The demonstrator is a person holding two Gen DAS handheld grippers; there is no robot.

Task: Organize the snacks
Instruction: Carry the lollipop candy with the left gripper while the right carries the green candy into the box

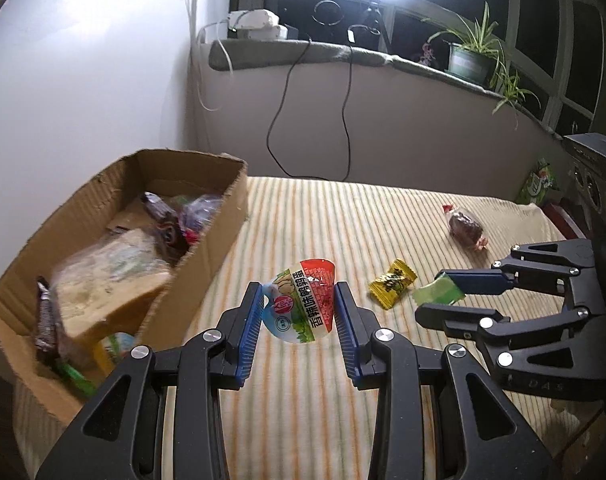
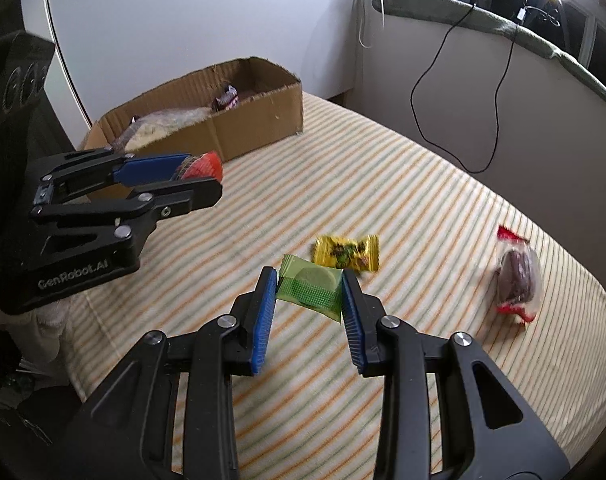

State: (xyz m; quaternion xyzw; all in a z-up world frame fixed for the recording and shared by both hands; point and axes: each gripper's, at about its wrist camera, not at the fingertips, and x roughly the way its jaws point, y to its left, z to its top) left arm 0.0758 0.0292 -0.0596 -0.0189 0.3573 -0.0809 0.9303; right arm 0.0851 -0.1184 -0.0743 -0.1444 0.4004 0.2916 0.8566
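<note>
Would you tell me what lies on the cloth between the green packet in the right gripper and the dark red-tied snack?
Only the yellow candy, close beside the green packet; bare striped cloth reaches the dark snack. The right wrist view shows it.

The left claw (image 1: 297,304) and the right claw (image 2: 309,292) are matt black plastic with bright metal screw heads, and their pads (image 1: 250,322) are ribbed blue rubber or plastic. The egg packet (image 1: 301,300) is glossy printed film, the green packet (image 2: 311,288) a duller, partly see-through film, the yellow candy (image 2: 345,252) shiny foil-like wrap, and the dark snack (image 2: 517,276) sits in clear glossy plastic. The box (image 2: 239,126) is rough brown corrugated cardboard with torn edges. The striped cloth (image 2: 383,184) looks soft and matt.
</note>
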